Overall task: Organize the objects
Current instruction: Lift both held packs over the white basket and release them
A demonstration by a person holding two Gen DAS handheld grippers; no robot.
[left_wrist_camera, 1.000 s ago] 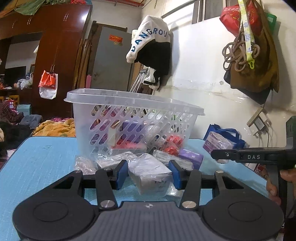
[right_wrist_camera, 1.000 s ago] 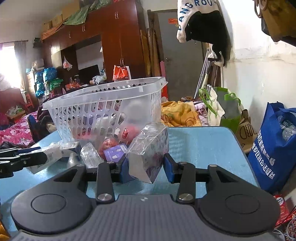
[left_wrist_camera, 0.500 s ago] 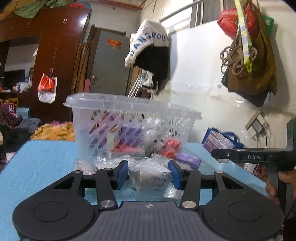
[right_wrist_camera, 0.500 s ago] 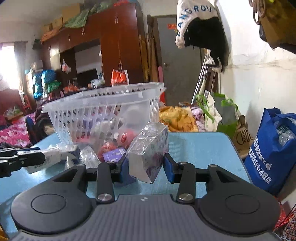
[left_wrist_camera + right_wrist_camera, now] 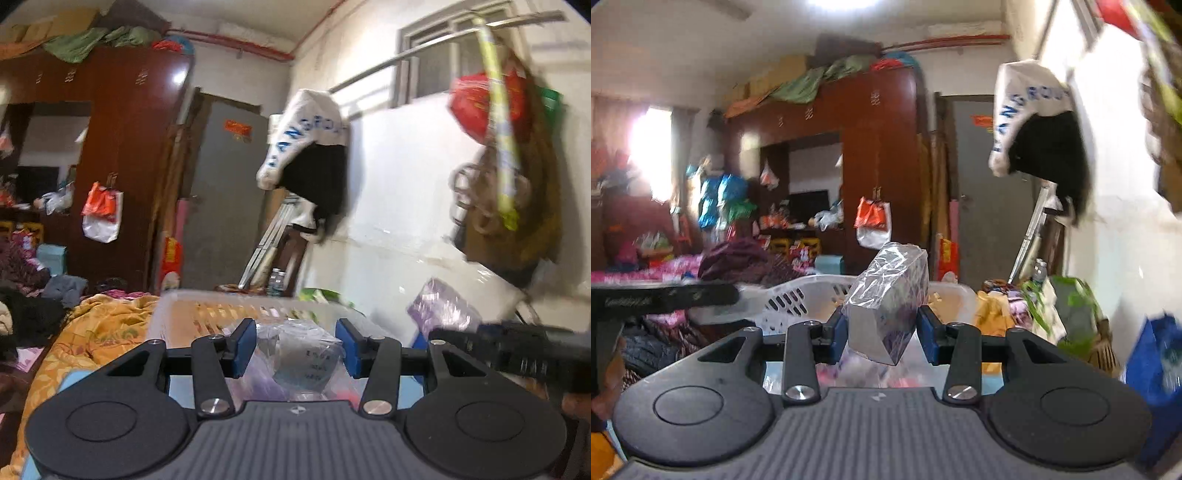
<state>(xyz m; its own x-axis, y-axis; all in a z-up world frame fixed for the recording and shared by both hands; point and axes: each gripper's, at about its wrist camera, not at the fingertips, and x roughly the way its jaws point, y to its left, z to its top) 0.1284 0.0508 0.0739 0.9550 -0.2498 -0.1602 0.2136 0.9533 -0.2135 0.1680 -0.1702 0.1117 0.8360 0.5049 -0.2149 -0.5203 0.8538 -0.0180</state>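
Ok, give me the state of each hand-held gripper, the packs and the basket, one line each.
Left hand-held gripper: shut on a clear-wrapped pack.
Clear-wrapped pack: held above the basket.
Right hand-held gripper: shut on a plastic-wrapped purple box.
Plastic-wrapped purple box: held tilted, above the basket.
White slotted plastic basket: upright, open-topped, items inside.

Brown wardrobe [image 5: 122, 147], grey door [image 5: 225, 192] — white-and-black garment [image 5: 314, 158] on the wall, orange blanket [image 5: 99, 325] below

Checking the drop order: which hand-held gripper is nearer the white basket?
Hard to call. The left hand-held gripper and right hand-held gripper both sit just above the white basket rim.
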